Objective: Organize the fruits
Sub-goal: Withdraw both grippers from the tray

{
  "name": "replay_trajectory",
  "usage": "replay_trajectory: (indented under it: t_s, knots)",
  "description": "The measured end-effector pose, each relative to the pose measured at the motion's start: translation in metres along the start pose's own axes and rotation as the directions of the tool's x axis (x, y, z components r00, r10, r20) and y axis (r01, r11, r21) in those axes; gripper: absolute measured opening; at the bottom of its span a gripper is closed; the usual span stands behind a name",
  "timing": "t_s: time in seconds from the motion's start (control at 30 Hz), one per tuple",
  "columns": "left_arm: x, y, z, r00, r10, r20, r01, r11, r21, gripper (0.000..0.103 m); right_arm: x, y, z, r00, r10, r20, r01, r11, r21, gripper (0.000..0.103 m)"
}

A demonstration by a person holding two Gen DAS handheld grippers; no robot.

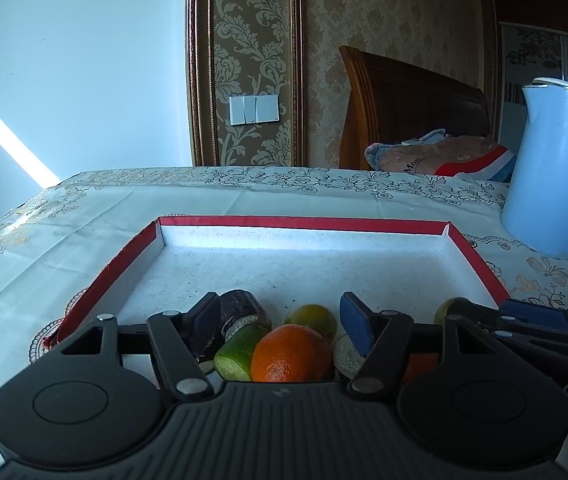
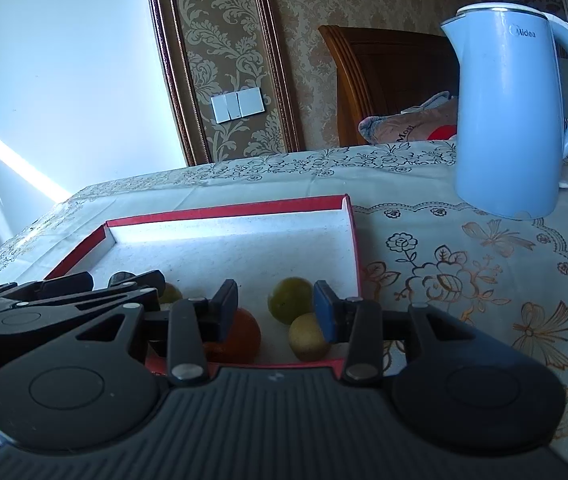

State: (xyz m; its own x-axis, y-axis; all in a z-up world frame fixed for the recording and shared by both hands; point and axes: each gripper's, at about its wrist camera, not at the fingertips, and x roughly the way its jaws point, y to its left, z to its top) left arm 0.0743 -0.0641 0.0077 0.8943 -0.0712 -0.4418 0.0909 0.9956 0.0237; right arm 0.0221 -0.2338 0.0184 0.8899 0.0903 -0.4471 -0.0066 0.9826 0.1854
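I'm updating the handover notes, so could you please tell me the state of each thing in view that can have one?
Left tool: open, holding nothing.
Right tool: open, holding nothing.
Red-rimmed shallow white box: upright, fruit at its near end.
Round orange fruit: resting in the box.
Green cucumber piece: lying in the box, cut end showing.
Light blue electric kettle: upright, lid closed.

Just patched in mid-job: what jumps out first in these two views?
The red-rimmed tray with a white floor lies on the floral tablecloth, its produce crowded at the near edge: an orange, a cut cucumber piece and green-yellow fruits. A tall light-blue kettle stands beyond the tray's right corner. Both the left gripper and the right gripper are open above the fruit, holding nothing.
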Motion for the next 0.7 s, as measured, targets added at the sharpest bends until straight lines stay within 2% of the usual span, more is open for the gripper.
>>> replay_trajectory:
  t_s: [0.13, 0.27, 0.47, 0.7]
  knots:
    - [-0.007, 0.008, -0.002, 1.000, 0.026, 0.005, -0.025, 0.999, -0.023, 0.078, -0.005, 0.003, -0.002, 1.000, 0.003, 0.006, -0.003, 1.000, 0.004, 0.045]
    - [-0.013, 0.017, -0.006, 1.000, 0.019, -0.005, -0.020, 0.999, -0.029, 0.079, -0.012, 0.009, -0.005, 1.000, 0.010, 0.015, -0.010, 1.000, -0.005, 0.050]
    - [-0.031, 0.024, -0.012, 0.999, 0.029, 0.027, -0.029, 0.999, -0.015, 0.080, -0.024, 0.016, -0.010, 0.999, 0.030, 0.019, -0.030, 1.000, -0.003, 0.052]
    - [-0.039, 0.040, -0.023, 0.999, 0.031, -0.027, -0.032, 0.999, -0.042, 0.082, -0.033, 0.027, -0.018, 0.998, 0.048, 0.029, -0.048, 0.999, -0.018, 0.064]
